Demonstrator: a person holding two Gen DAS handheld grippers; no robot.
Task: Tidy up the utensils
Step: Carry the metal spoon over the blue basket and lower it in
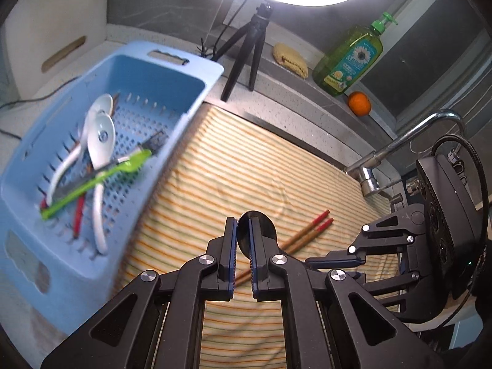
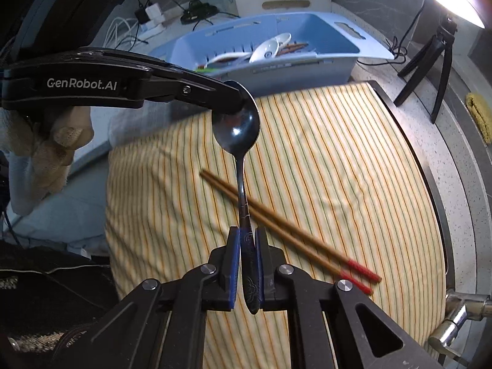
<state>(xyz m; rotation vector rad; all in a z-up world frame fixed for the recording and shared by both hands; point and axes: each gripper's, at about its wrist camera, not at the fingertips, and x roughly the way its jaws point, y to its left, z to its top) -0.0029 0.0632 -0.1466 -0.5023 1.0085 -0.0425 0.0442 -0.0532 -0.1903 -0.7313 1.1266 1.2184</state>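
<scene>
Chopsticks [image 2: 286, 230] cross the otherwise open striped cloth [image 2: 338, 153].

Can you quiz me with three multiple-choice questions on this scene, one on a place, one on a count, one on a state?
1. Where do the chopsticks lie?
A. in the basket
B. on the striped cloth
C. in the sink

2. How many white spoons are in the basket?
A. two
B. four
C. none

3. How is the dark spoon held?
A. lying loose on the cloth
B. by one gripper only
C. by both grippers, bowl and handle

Answers:
B, they rest on the cloth.
A, two white spoons show there.
C, the left gripper pinches the bowl and the right gripper the handle.
</scene>
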